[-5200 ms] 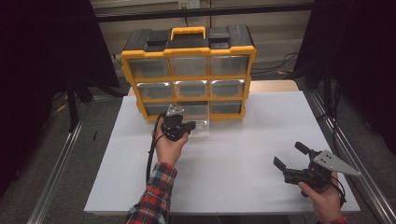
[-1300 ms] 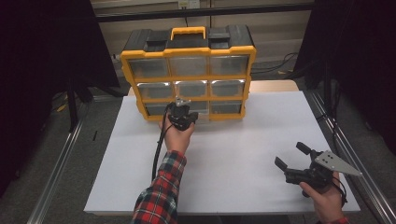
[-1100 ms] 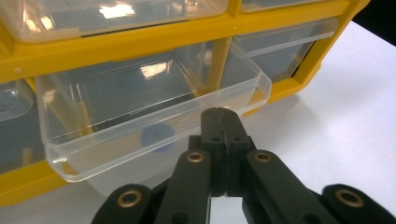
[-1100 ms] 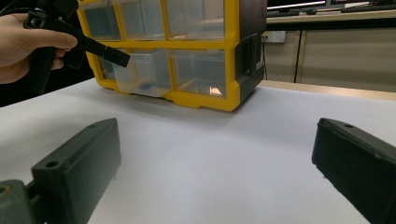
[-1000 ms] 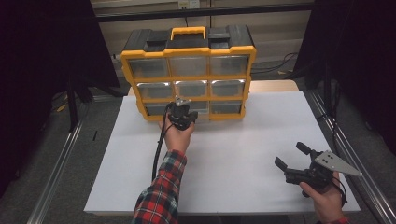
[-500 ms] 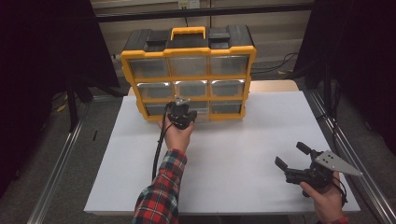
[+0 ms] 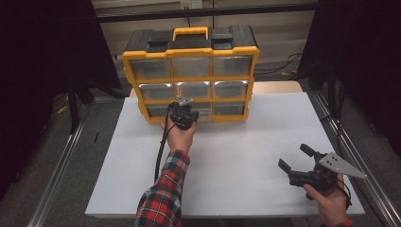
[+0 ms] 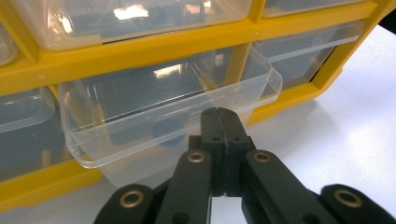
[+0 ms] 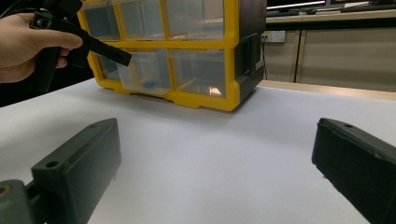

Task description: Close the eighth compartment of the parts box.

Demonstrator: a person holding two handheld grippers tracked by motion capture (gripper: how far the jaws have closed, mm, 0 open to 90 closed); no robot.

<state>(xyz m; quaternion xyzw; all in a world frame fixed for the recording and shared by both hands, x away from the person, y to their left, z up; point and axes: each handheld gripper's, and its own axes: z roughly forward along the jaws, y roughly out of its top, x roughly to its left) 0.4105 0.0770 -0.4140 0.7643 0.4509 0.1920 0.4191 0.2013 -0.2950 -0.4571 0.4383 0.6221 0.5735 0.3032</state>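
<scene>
— What has moved?
— The left claw (image 8: 219, 114) has gone forward to the organizer (image 7: 191, 75); pressed together, it sits at the pulled-out bottom middle drawer (image 8: 170, 121).
— And the other?
— The right claw (image 7: 297, 159) hangs spread over the desk (image 7: 236, 156).

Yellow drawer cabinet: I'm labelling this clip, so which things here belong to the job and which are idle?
In the job:
- bottom middle drawer, pulled partly out
- left gripper, shut at its front
- blue item inside it

Idle:
- right gripper, open above the white table
- other drawers, shut
</scene>
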